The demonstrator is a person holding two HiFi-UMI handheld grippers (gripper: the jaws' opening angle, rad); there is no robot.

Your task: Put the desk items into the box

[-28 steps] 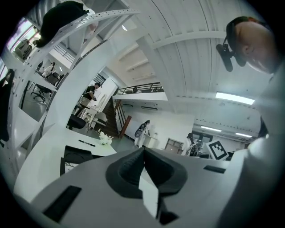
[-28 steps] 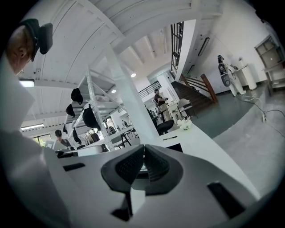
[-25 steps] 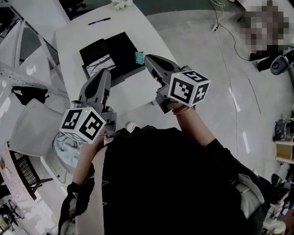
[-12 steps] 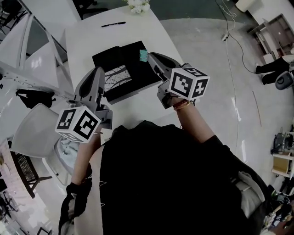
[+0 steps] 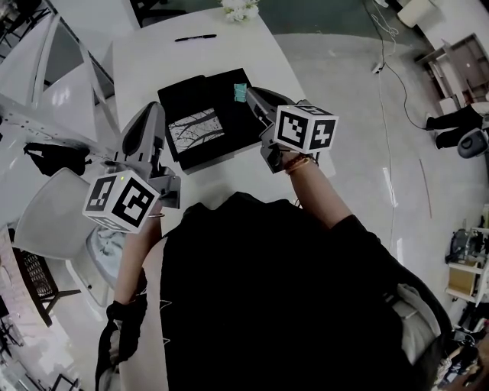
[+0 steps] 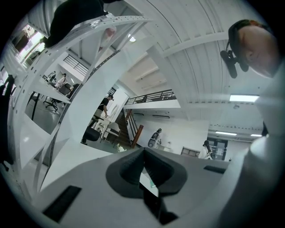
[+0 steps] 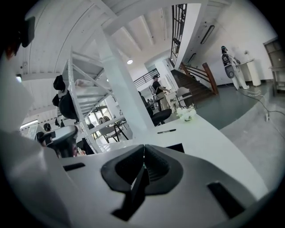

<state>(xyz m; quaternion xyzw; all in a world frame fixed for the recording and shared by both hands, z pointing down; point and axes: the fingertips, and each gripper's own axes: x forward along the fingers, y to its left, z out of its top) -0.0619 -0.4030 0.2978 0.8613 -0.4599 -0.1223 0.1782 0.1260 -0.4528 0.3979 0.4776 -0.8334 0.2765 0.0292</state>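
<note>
**Clip held over the box corner**

The white table (image 5: 153,57) fills the upper half of the head view. The open black box (image 5: 187,90) lies flat near its middle, tilted slightly. The left gripper (image 5: 149,108) hovers at the box's 9 o'clock side, clear of it, with its jaws clenched on nothing. The right gripper (image 5: 246,93) reaches in from 3 o'clock, its jaws pinched on a teal binder clip (image 5: 240,92), which sits above the box's 2 o'clock corner. Inside the box, toward 7 o'clock, lies a pale sheet with a dark branching pattern (image 5: 195,126). A cluster of white flowers (image 5: 243,8) stands at the table's 12 o'clock edge. A black pen (image 5: 195,37) lies on the bare table at 12 o'clock from the box, well apart from it.
</note>
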